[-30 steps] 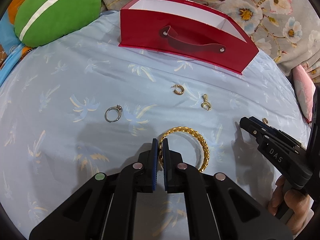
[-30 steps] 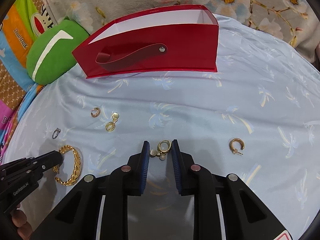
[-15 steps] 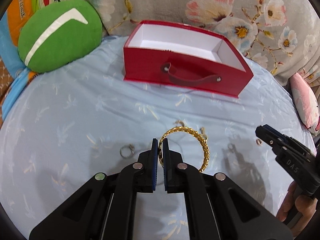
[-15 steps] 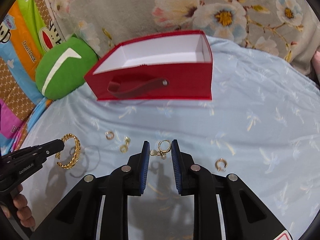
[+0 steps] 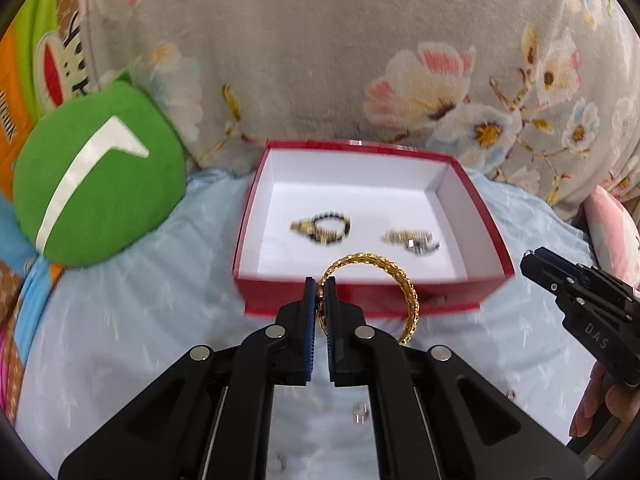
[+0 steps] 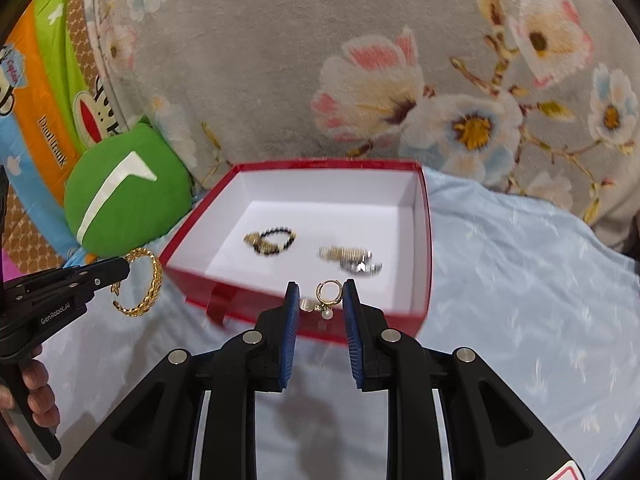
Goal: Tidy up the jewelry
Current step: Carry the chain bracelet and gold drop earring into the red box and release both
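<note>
My left gripper (image 5: pixel 320 285) is shut on a gold braided bangle (image 5: pixel 410 300), which it holds in the air in front of the red box (image 5: pixel 247 236). In the right wrist view the same bangle (image 6: pixel 154 280) hangs from the left gripper (image 6: pixel 124 267) left of the box (image 6: pixel 426 240). My right gripper (image 6: pixel 321 293) is shut on a small gold hoop earring with pearls (image 6: pixel 327 303), just above the box's near wall. The white inside of the box holds a black beaded bracelet (image 5: pixel 326 227) and a gold and silver piece (image 5: pixel 412 240).
A green round cushion (image 5: pixel 92 184) lies left of the box, and a floral blanket (image 5: pixel 360 60) rises behind it. The light blue sheet (image 5: pixel 132 332) carries a small loose piece (image 5: pixel 360 420) below my left fingers. A person's hand (image 5: pixel 592 408) grips the right gripper's handle.
Both grippers have risen off the sheet with their jewelry and moved toward the red box. The box's inside and its contents have come into view.
</note>
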Tool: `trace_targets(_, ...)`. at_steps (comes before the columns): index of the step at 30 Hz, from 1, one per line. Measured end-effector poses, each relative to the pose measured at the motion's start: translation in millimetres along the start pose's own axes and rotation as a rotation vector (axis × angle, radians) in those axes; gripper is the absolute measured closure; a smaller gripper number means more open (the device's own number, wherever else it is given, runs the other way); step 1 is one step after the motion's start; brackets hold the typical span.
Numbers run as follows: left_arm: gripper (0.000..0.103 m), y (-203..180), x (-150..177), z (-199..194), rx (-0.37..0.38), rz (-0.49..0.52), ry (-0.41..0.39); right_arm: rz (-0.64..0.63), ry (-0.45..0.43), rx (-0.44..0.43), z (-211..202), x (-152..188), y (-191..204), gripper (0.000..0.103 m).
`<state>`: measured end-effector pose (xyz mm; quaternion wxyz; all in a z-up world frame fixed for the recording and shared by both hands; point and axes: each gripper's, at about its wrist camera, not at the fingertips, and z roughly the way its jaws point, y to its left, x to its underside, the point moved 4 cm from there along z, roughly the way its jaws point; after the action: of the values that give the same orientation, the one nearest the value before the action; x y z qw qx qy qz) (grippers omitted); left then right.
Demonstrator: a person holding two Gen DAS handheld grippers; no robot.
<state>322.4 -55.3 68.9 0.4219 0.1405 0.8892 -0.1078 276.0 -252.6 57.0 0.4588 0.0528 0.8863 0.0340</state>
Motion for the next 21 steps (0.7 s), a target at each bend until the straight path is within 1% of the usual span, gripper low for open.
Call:
trace_targets(3, 0.099, -3, -34, 24, 0.01, 0.008, -0.019, 0.02, 0.005, -0.007, 28, -29, -6, 0.082)
trace_targets(6, 0.099, -4, -64, 55, -0.004, 0.012, -0.028, 0.033, 0.021, 0.001, 59, -53, -13, 0.082)
trace_targets(10, 0.099, -3, -88, 99, -0.04, 0.024, -0.012, 0.078, 0.061, -0.003, 104, -73, -27, 0.082)
trace_targets(12, 0.099, -2, -95, 122, -0.026, 0.018, 0.021, 0.087, 0.085, 0.003, 125, -79, -32, 0.082)
trace_targets(14, 0.099, 0, -99, 144, -0.048, 0.015, 0.048, 0.096, 0.118, 0.006, 147, -81, -35, 0.082)
trace_targets(17, 0.099, -2, -102, 171, -0.073, 0.041, 0.078, 0.094, 0.17, 0.02, 174, -78, -37, 0.082)
trace_targets(21, 0.099, -3, -99, 198, -0.052, 0.023, 0.129, 0.082, 0.22, 0.041, 196, -70, -38, 0.082)
